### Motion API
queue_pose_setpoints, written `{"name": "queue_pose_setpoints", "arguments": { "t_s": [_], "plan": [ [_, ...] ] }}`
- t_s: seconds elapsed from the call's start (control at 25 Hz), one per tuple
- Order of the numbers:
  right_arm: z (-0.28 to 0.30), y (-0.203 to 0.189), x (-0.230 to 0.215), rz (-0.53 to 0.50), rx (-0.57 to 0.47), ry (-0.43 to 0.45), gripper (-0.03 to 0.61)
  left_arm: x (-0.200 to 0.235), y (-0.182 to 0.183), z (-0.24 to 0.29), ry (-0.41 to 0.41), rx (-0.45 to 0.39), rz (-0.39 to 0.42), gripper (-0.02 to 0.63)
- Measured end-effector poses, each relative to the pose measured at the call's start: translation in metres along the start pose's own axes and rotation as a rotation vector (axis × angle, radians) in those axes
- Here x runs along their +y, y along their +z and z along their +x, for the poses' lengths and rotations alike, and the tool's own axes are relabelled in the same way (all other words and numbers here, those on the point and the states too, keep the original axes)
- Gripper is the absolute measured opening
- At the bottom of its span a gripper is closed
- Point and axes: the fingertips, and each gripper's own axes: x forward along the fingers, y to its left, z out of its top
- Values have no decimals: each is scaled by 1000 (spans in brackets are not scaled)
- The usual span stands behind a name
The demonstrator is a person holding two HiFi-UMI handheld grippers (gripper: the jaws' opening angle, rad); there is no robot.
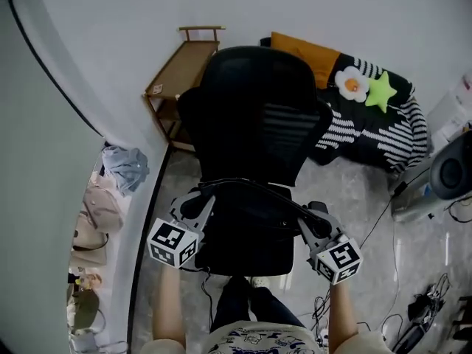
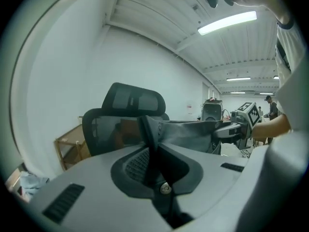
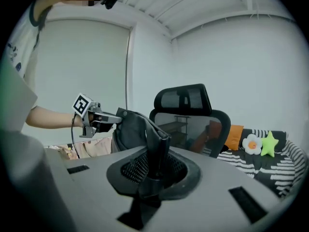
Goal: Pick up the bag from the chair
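Lying at the far left of the head view, a heap of clothes point(image 1: 110, 190) is spreading low beside the pale wall, and just past it a wooden shelf point(image 1: 181, 72) is standing against that wall. The left claw point(image 1: 199, 200) is biting down on the left end of the black bag point(image 1: 247, 231). Its jaws are pinching a fold of the dark fabric, with no gap showing in the left gripper view. The bag is stretching between both claws with its upper edge pulled into a line. It is hanging over the seat of the black chair point(image 1: 254, 116), in front of the mesh backrest; whether its bottom is touching the seat cannot be told. The right claw point(image 1: 316, 214) is clamping the bag's other end, and in the right gripper view a thick upright fold is sitting squeezed between its jaws. The person's bare forearms are reaching forward behind both marker cubes. Further right, an orange cushion point(image 1: 306, 54), an egg-shaped toy point(image 1: 352, 84) and a green star point(image 1: 382, 91) are resting on a black-and-white striped blanket point(image 1: 383, 135). Cables point(image 1: 413, 308) are trailing over the pale floor point(image 1: 361, 190) at the far right.
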Motion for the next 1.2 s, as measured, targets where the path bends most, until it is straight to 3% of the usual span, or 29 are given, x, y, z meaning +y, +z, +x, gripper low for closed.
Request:
{"name": "queue_pose_setpoints", "arguments": {
  "t_s": [0.36,1.2],
  "plan": [
    [-34,59,11,-42,-74,8,64,-22,60,-42,67,-77,42,34],
    [-55,126,30,-120,-164,36,66,-32,115,-93,162,-175,58,31]
  ]
}}
